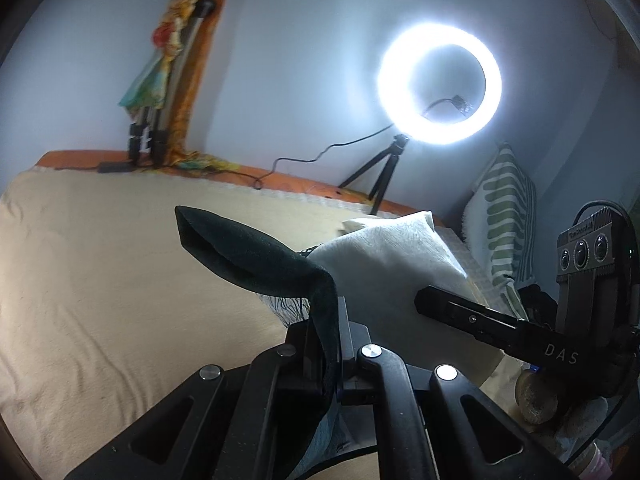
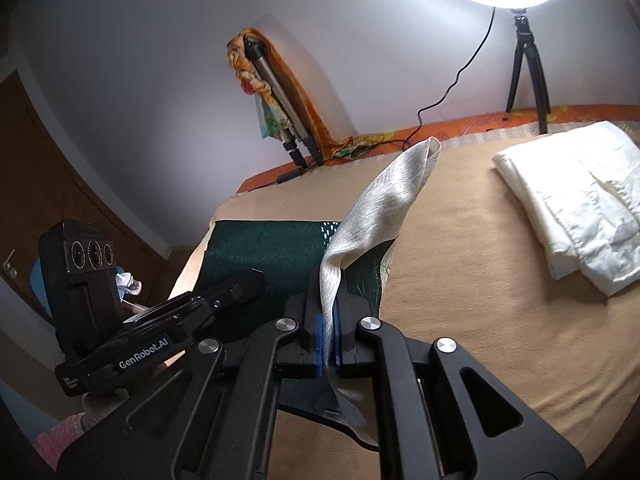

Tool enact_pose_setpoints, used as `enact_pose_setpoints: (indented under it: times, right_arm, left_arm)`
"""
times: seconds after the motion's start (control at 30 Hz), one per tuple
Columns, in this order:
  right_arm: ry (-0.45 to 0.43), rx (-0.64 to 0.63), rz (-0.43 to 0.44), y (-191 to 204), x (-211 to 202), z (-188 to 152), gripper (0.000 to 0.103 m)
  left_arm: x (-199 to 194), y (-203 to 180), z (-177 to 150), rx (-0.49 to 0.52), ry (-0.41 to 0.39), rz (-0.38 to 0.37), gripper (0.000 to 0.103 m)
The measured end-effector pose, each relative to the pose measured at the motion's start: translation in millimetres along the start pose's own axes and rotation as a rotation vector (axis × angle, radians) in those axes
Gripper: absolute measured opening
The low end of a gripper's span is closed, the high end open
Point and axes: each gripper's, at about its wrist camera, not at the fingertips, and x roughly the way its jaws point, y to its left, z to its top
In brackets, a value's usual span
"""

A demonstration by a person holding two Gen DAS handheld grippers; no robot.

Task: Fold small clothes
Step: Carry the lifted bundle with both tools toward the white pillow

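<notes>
A small garment with a dark green side (image 2: pixel 276 248) and a cream side (image 2: pixel 384 204) lies on the beige bed cover (image 2: pixel 472 280). My left gripper (image 1: pixel 330 344) is shut on a dark green corner (image 1: pixel 248 252) that sticks up in front of its camera. My right gripper (image 2: pixel 329 340) is shut on a cream corner that stands up between its pads. In the left wrist view the right gripper (image 1: pixel 480 320) shows at the right over the cream cloth (image 1: pixel 384 264). In the right wrist view the left gripper (image 2: pixel 224 292) shows at the left over the green cloth.
A folded white cloth (image 2: pixel 580 200) lies on the bed at the right. A lit ring light (image 1: pixel 440 84) on a small tripod and a folded tripod draped in orange cloth (image 1: pixel 176 76) stand along the far edge by the wall. A green striped pillow (image 1: pixel 504 216) leans at the right.
</notes>
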Motion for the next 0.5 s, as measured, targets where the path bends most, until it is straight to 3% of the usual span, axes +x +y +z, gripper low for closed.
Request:
enact_pose_setpoints:
  times: [0.5]
  right_arm:
    - [-0.113, 0.029, -0.125, -94, -78, 54, 0.005]
  left_arm:
    - [89, -114, 44, 0.08, -0.003, -0.122, 0.0]
